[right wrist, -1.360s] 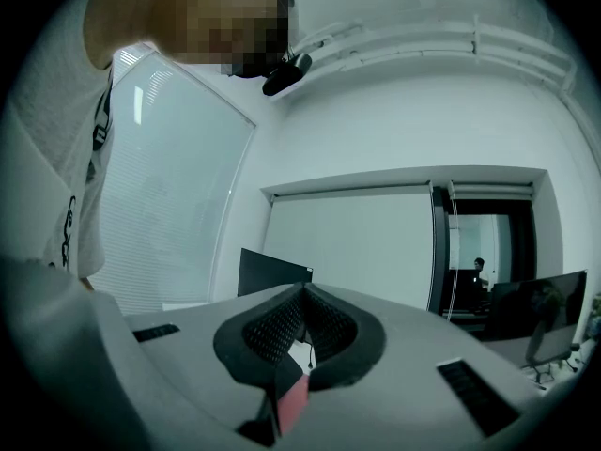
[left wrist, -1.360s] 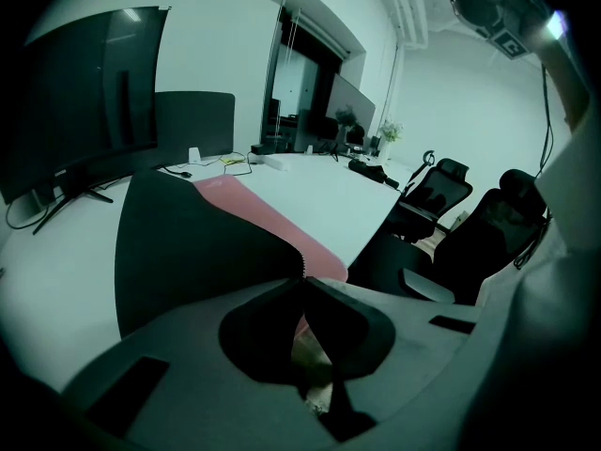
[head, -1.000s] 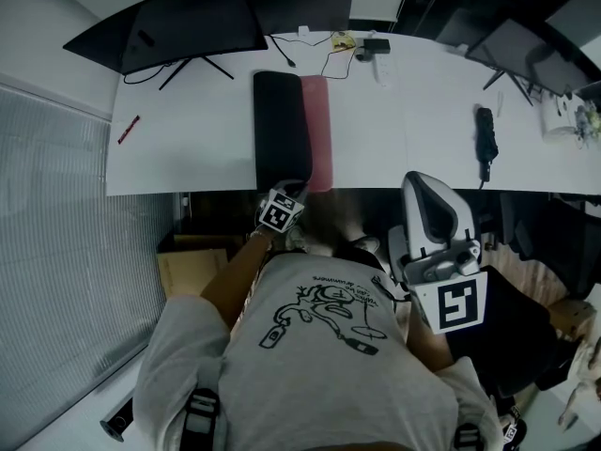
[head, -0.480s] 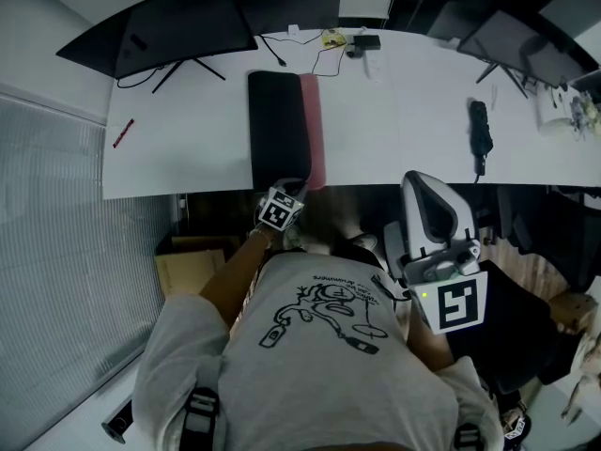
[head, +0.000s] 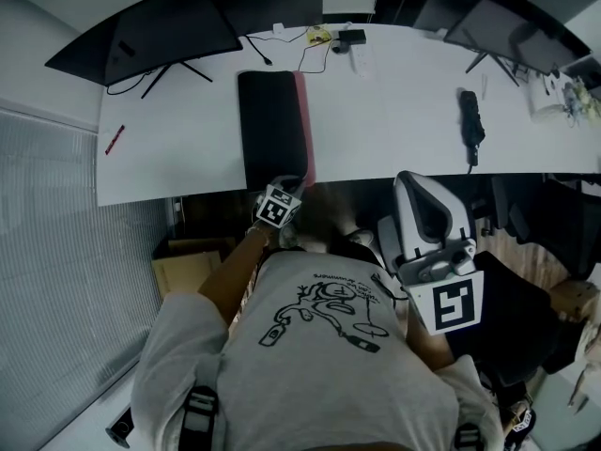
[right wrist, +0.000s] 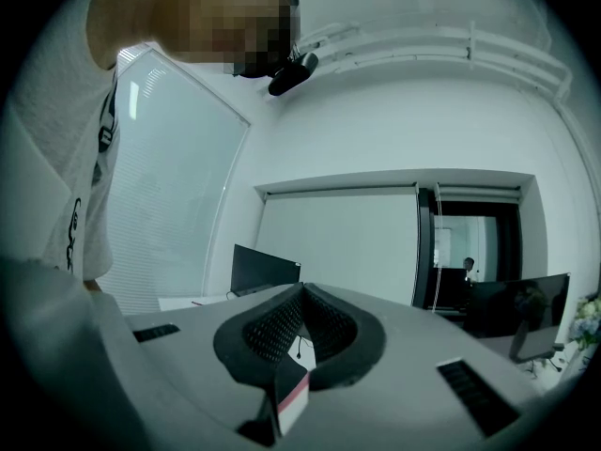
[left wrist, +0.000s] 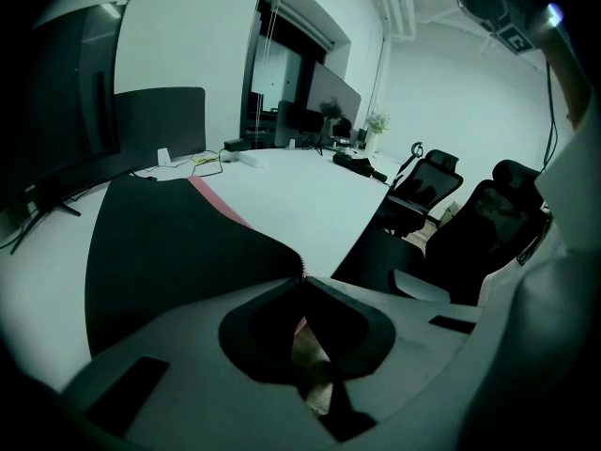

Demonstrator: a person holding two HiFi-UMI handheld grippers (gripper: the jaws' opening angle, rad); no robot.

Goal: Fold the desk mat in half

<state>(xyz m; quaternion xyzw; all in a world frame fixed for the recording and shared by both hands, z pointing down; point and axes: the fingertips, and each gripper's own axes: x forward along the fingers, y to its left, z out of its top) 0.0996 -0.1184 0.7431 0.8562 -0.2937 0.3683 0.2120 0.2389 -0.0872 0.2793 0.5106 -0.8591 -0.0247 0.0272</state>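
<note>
The desk mat (head: 272,139) lies doubled over on the white table (head: 394,120), black side up. A thin pink strip (head: 304,130) of its other face shows along the right edge. My left gripper (head: 289,186) is at the mat's near right corner, by the table's front edge, and is shut on that corner. In the left gripper view the black mat (left wrist: 178,252) runs right up to the closed jaws of the left gripper (left wrist: 302,275). My right gripper (head: 415,181) is held up off the table by the person's chest. The right gripper (right wrist: 302,291) points at the room with its jaws closed.
Two dark monitors (head: 160,31) stand at the table's back left, with cables and a power strip (head: 343,40) behind the mat. A red pen (head: 115,139) lies at the left and a black object (head: 468,120) at the right. Office chairs (left wrist: 427,181) stand beside the table.
The pink strip along the mat's right edge has narrowed as the black top layer has come further over it. Both grippers keep their places.
</note>
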